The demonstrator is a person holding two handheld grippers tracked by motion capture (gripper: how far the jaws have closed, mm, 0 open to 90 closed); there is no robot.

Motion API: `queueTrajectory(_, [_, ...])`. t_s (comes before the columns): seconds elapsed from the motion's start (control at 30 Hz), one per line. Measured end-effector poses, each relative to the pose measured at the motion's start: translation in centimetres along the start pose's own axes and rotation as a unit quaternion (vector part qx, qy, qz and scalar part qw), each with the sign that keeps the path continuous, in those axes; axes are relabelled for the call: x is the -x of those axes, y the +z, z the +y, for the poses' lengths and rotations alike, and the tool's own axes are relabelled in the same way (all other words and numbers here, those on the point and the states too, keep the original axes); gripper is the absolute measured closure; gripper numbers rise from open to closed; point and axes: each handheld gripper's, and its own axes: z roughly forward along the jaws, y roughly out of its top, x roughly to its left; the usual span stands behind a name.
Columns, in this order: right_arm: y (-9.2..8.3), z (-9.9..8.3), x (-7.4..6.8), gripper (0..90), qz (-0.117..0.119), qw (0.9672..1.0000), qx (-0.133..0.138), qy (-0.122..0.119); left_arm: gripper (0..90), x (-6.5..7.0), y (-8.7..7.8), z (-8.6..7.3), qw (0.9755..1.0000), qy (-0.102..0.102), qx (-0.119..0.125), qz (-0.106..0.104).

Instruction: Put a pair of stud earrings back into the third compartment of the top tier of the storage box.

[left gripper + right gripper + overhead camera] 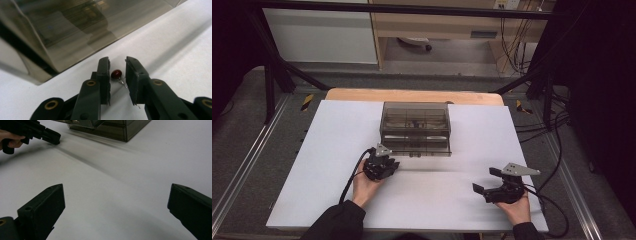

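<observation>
While the left gripper (pixel 117 75) points down at a white table (pixel 312 165), a small dark red bead (pixel 116 73) with a thin wire tail lies on the table between its two black jaws. The jaws stand narrow, close on either side of the bead. The bead sits right against the jaw on the left of the left gripper view, and a thin gap shows between it and the other jaw, so the bead is framed but not squeezed. The wire tail runs back from the bead toward the gripper's body, along the gap. Just ahead of the jaw tips stands a smoky see-through plastic box (pixel 75 30), its slanted front wall rising from the table.

From the high view, the left gripper (pixel 382 167) is held in the person's left hand (pixel 364 186), just in front of the near left corner of the box (pixel 415 127). The box has small compartments under a clear lid and a shallow drawer below.

The right gripper (pixel 486 181) rests in the person's right hand (pixel 517 207), low over the table and well apart from the box, off to its near right. Its jaws are spread wide with nothing between them, as the right gripper view (pixel 115 205) shows over bare white table. That view also takes in the left gripper (pixel 53 138) farther off, its tip down on the table near the box (pixel 112 128).
</observation>
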Motion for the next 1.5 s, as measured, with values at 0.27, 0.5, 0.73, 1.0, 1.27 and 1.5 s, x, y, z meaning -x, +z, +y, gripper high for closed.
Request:
queueTrajectory(0.27, [0.0,0.0,0.0,1.9,0.0,1.0,0.0,0.0,79.1,0.2,0.0,0.0,0.9999,0.008,-0.001,0.008])
queueTrajectory(0.5, [0.0,0.0,0.0,1.9,0.001,1.0,-0.001,-0.001,79.7,0.2,0.0,0.1,0.9999,0.009,0.0,0.007])
queueTrajectory(0.73, [0.0,0.0,0.0,1.9,0.001,1.0,0.001,0.001,79.8,0.3,-0.8,0.1,0.9999,0.011,0.004,-0.001])
queueTrajectory(1.0, [0.0,0.0,0.0,1.9,0.001,1.0,-0.001,0.0,79.8,0.7,-2.0,0.1,0.9997,0.013,0.01,-0.017])
queueTrajectory(1.27, [0.0,0.0,0.0,1.9,0.001,1.0,-0.002,-0.001,79.9,1.1,-3.3,0.1,0.9993,0.014,0.019,-0.029])
queueTrajectory(1.5, [0.0,0.0,0.0,1.9,0.002,1.0,-0.001,-0.001,79.9,1.8,-4.0,0.3,0.9987,0.019,0.024,-0.04])
